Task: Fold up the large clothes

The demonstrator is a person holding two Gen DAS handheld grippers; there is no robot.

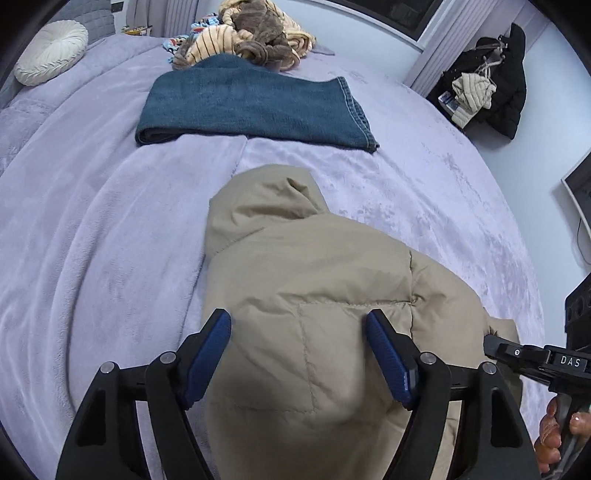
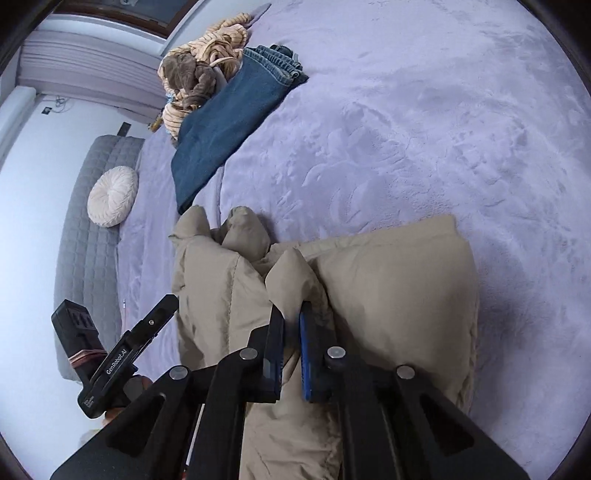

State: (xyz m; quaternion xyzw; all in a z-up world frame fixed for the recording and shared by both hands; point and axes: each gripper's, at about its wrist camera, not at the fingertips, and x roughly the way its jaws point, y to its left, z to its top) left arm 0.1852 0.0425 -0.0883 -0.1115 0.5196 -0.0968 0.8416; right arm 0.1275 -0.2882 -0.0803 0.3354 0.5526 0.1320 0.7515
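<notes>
A beige puffer jacket (image 1: pixel 317 295) was spread on the lilac bed cover (image 1: pixel 92 240), its hood lying toward twelve o'clock in the left wrist view. The left gripper (image 1: pixel 299 325) was held over the jacket's lower part with its jaws spread wide, the blue pads (image 1: pixel 388 354) either side of a quilted panel; whether they touched the fabric could not be told. The right gripper (image 2: pixel 291 314) was seen with its jaws pressed nearly together, pinching a raised fold of the jacket (image 2: pixel 388 288). Folded jeans (image 1: pixel 251 103) lay beyond the hood at twelve o'clock, well apart from the jacket, with a heap of clothes (image 1: pixel 251 33) behind them and a round cushion (image 1: pixel 51 51) at ten o'clock.
</notes>
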